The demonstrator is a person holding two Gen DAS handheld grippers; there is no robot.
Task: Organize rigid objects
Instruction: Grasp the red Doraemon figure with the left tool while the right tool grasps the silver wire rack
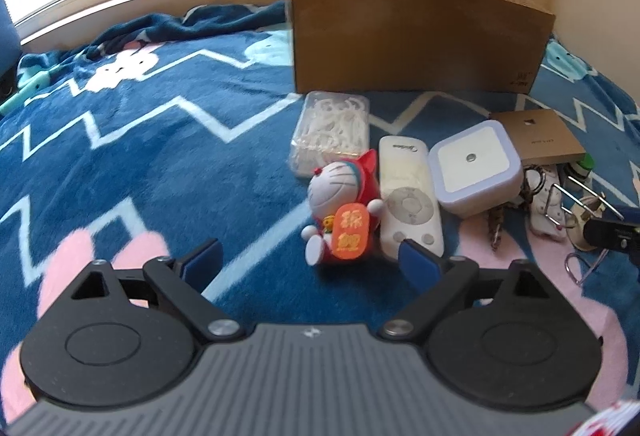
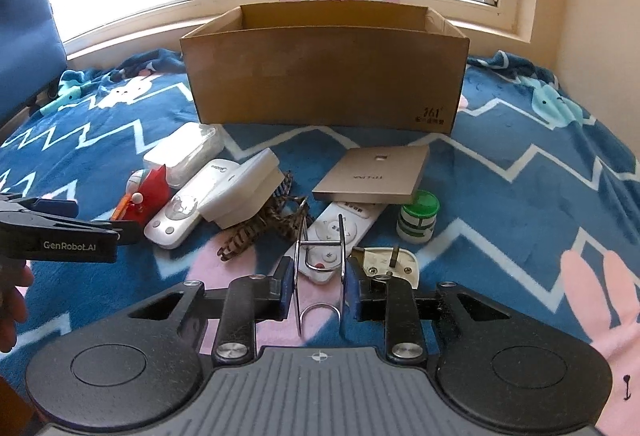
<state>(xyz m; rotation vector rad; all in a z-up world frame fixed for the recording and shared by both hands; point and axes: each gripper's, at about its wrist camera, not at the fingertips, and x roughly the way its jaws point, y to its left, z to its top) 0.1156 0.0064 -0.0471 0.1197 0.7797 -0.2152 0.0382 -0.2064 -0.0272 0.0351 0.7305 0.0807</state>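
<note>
At the left of the left wrist view, the left gripper (image 1: 308,264) hovers with jaws spread wide, nothing between them. Centre frame, the cat figurine (image 1: 342,212) sits on the blue blanket (image 1: 140,140), the white remote (image 1: 410,196) right beside it and the clear plastic box (image 1: 330,134) behind. Further right, a square night light (image 1: 476,166). Upper middle, the cardboard box (image 1: 416,36) stands open. In the right wrist view, lower centre, the right gripper (image 2: 318,290) is clamped on a bent metal wire rack (image 2: 320,264); right of it lies a white plug (image 2: 390,262) and a green-capped jar (image 2: 418,216).
</note>
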